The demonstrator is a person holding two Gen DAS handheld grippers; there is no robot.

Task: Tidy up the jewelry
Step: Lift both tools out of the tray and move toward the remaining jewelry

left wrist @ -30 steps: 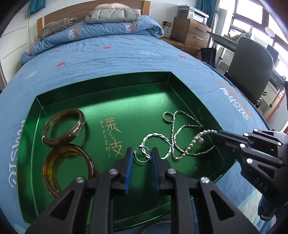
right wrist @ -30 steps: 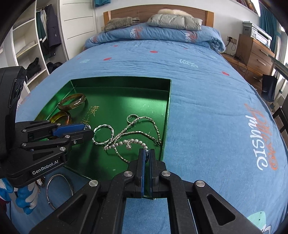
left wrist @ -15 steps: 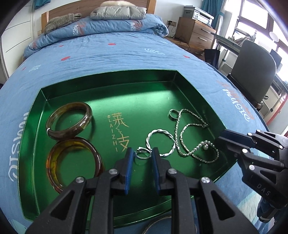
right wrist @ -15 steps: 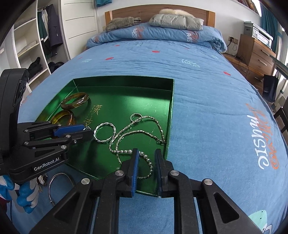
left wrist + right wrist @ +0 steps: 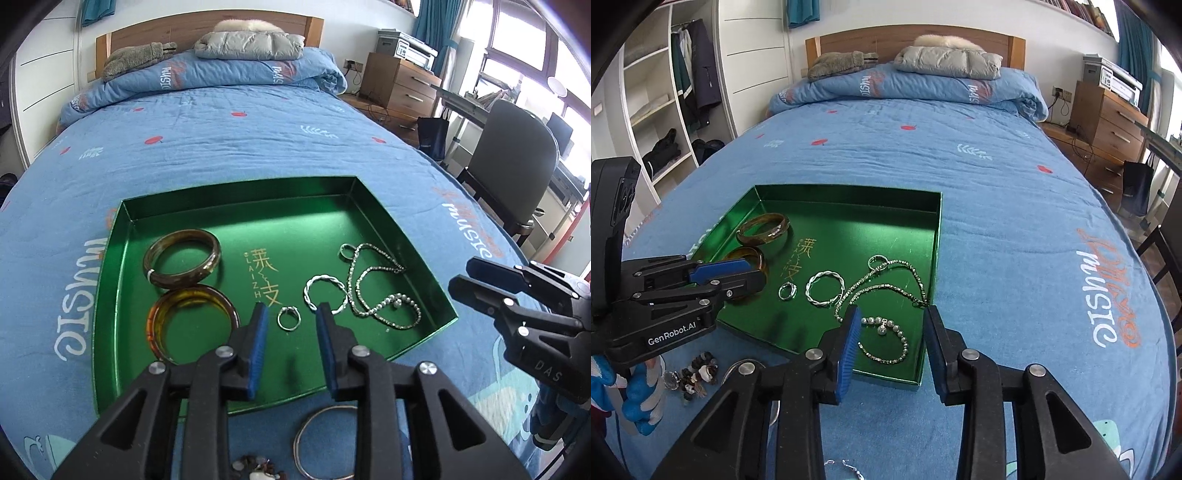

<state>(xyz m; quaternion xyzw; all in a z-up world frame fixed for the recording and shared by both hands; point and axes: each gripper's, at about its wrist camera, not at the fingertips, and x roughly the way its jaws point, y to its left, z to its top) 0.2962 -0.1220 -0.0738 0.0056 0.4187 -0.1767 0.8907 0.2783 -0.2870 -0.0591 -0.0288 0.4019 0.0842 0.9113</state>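
Two sets of tongs hover above a green tray (image 5: 110, 295) that lies on a bed (image 5: 221, 147) with a blue quilt. The left tongs (image 5: 290, 321) have their jaws opening, with nothing pressed between the blue pads; seen past them, a small silver ring (image 5: 289, 318) lies flat on the tray floor, near the tray's front edge and just right of the gold lettering (image 5: 264, 277) printed at the tray's centre. The right tongs (image 5: 891, 325) are likewise opening and grip nothing; below the gap between their fingers a beaded bracelet (image 5: 888, 338) lies loose in the tray's near right corner.

Inside the tray, left of the lettering, rest two bangles: a dark brown bangle (image 5: 183, 258) toward the far side and an amber bangle (image 5: 192, 325) nearer the front edge, the two touching. Right of the lettering sits a twisted silver bangle (image 5: 325, 293), and just beyond it a silver chain necklace (image 5: 373, 273) loops toward the tray's right wall, a small ring at its far end.

Outside the tray, on the quilt just before its front edge, lie a thin silver bangle (image 5: 325, 443) and a cluster of dark beads (image 5: 696, 373). A blue and white gloved hand (image 5: 635, 398) holds the left tongs' handle, left of the tray.
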